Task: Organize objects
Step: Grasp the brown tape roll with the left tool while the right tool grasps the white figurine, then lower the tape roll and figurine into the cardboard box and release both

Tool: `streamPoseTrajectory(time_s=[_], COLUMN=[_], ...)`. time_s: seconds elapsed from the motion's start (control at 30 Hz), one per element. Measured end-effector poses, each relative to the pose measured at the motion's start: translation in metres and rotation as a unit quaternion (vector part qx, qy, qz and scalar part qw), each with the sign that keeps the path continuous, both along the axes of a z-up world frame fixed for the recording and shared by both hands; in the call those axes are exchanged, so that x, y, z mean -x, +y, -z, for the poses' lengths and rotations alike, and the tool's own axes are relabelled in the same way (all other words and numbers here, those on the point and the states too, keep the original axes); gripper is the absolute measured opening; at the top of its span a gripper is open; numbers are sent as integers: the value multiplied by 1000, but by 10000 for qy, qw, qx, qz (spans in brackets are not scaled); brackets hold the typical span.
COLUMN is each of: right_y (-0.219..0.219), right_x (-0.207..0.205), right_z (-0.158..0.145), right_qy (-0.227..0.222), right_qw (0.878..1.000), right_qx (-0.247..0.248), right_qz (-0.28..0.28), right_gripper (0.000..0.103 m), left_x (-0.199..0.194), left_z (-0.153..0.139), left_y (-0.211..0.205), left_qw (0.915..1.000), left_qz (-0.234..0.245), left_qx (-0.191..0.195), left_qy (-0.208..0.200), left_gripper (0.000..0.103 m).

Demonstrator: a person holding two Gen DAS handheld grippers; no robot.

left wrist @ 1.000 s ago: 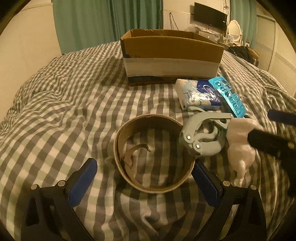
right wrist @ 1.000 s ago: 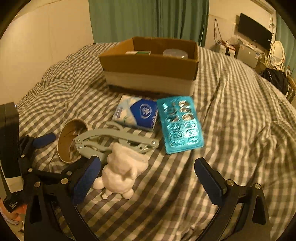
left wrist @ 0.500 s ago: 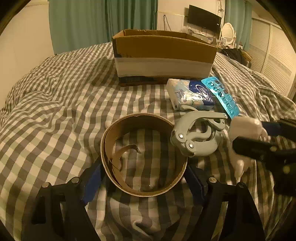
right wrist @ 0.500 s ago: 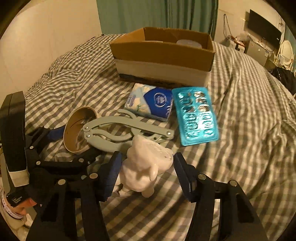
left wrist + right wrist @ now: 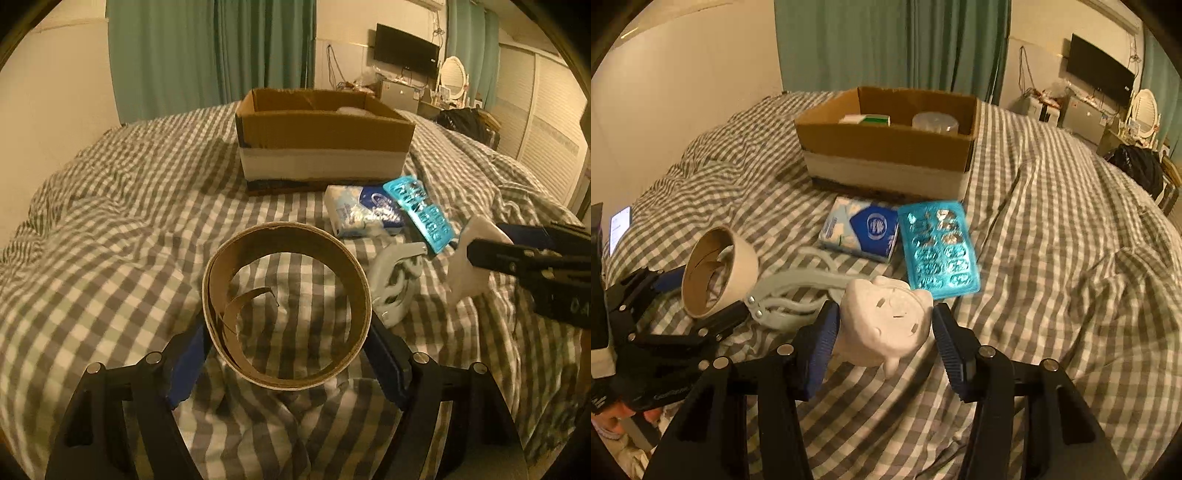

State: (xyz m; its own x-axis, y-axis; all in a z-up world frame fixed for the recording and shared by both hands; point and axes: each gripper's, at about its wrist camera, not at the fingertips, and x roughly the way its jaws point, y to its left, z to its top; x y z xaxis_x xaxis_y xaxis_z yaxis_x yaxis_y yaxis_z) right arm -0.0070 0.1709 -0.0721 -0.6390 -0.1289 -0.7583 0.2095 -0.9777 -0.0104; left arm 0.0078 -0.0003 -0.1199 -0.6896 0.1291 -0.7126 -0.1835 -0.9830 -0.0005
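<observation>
Cardboard ring [image 5: 286, 302] brown, hollow; figurine [image 5: 886, 321] white.

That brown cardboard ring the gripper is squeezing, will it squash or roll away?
The cardboard ring looks thin-walled and hollow, with a loose strip curling inside, so it would probably flex if squeezed hard. It seems light for its size. Being round, it might roll if set on its edge, though the rumpled checked blanket would likely stop it.
</observation>
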Motion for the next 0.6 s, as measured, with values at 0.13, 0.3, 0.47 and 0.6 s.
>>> streamPoseTrajectory(time_s=[0.13,0.3,0.47,0.6], right_y=[6,18,30,37], right_x=[-4,-9,-8,-2], right_z=[-13,-31,-53,-64], right_qy=[218,428,729,881], right_qw=[9997,9986,9961,9948], right_qx=[66,142,270,304], right_qz=[95,262,413,409], right_gripper=[52,52,52,52], left_x=[-1,12,27,44], left_z=[-13,-34,-63,-79], left_y=[-2,-2,8,17], left_qw=[9999,9995,9985,9977], left_qz=[-74,-137,-84,-31], left_qx=[10,-210,-178,-181], left_qy=[120,192,504,659], left_gripper=[80,80,80,80])
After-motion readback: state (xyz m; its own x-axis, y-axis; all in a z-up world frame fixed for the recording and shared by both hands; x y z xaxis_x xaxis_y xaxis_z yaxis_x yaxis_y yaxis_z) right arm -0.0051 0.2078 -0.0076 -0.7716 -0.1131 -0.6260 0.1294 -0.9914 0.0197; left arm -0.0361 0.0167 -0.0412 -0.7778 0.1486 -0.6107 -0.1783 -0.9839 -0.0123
